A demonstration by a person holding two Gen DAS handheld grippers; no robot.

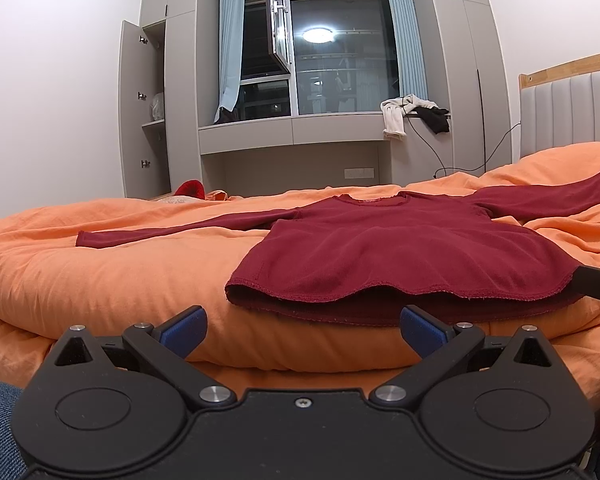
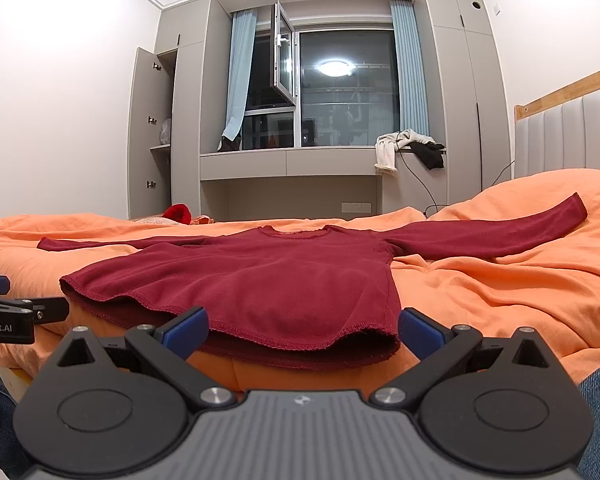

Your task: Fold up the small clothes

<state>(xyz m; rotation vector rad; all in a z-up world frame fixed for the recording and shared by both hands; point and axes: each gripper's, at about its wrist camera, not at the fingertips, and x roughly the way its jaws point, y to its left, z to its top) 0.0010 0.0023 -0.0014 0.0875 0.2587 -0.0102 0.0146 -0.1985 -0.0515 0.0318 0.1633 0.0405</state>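
A dark red long-sleeved top (image 1: 380, 252) lies flat on the orange bed cover (image 1: 80, 276), sleeves spread left and right, hem toward me. It also shows in the right wrist view (image 2: 260, 276). My left gripper (image 1: 302, 330) is open and empty, just short of the hem's left part. My right gripper (image 2: 302, 330) is open and empty, right at the hem's right corner. The right gripper's edge shows in the left wrist view (image 1: 598, 286), and the left gripper's in the right wrist view (image 2: 8, 312).
A grey padded headboard (image 1: 572, 112) stands at the right. Behind the bed are grey wardrobes with an open door (image 1: 140, 112), a window sill with white and black clothes (image 1: 412, 114), and a red item (image 1: 190, 189) at the bed's far edge.
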